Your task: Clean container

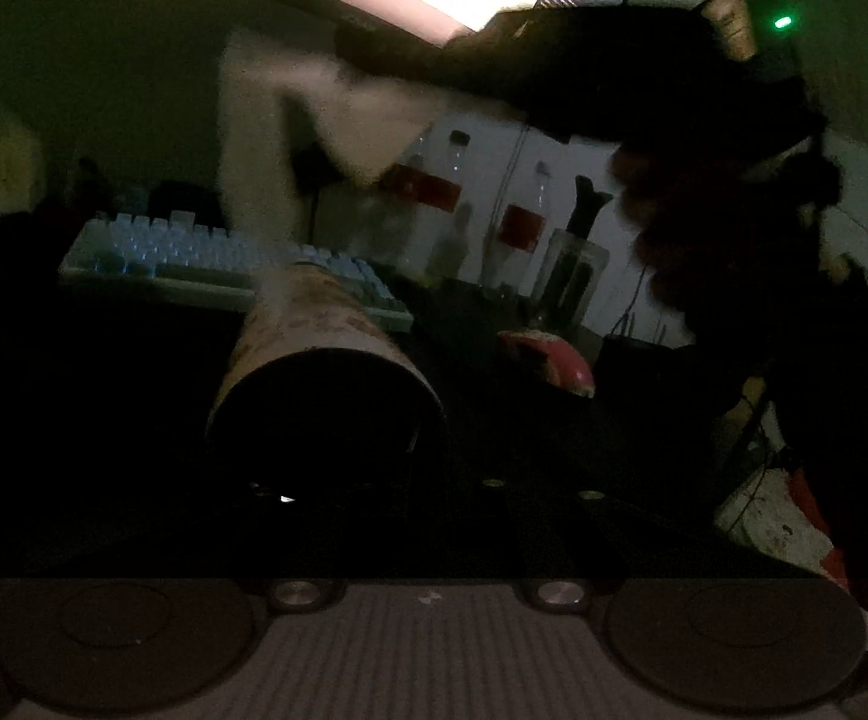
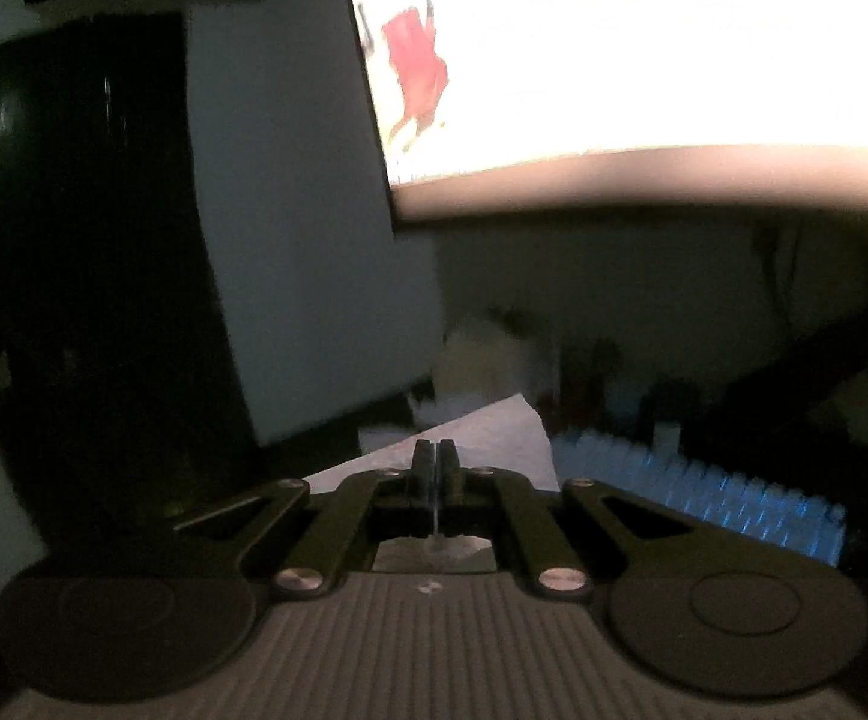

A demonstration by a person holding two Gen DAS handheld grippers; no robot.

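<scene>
The scene is very dark. In the left wrist view a stained cylindrical container [image 1: 320, 354] points away from the camera between the unseen fingers of my left gripper [image 1: 326, 456], its dark end toward me; the gripper appears shut on it. The right gripper [image 1: 602, 78] hangs as a dark shape above and to the right, trailing a white cloth [image 1: 266, 126] over the container. In the right wrist view my right gripper [image 2: 434, 456] is shut, with a white cloth [image 2: 482, 438] pinched between its fingers [image 2: 421, 462].
A keyboard with blue lit keys [image 1: 194, 252] [image 2: 734, 498] lies behind the container. Bottles with red labels [image 1: 434, 186], a glass jar [image 1: 572, 276] and a pink object [image 1: 554, 360] stand to the right. A bright monitor [image 2: 644, 42] glows above.
</scene>
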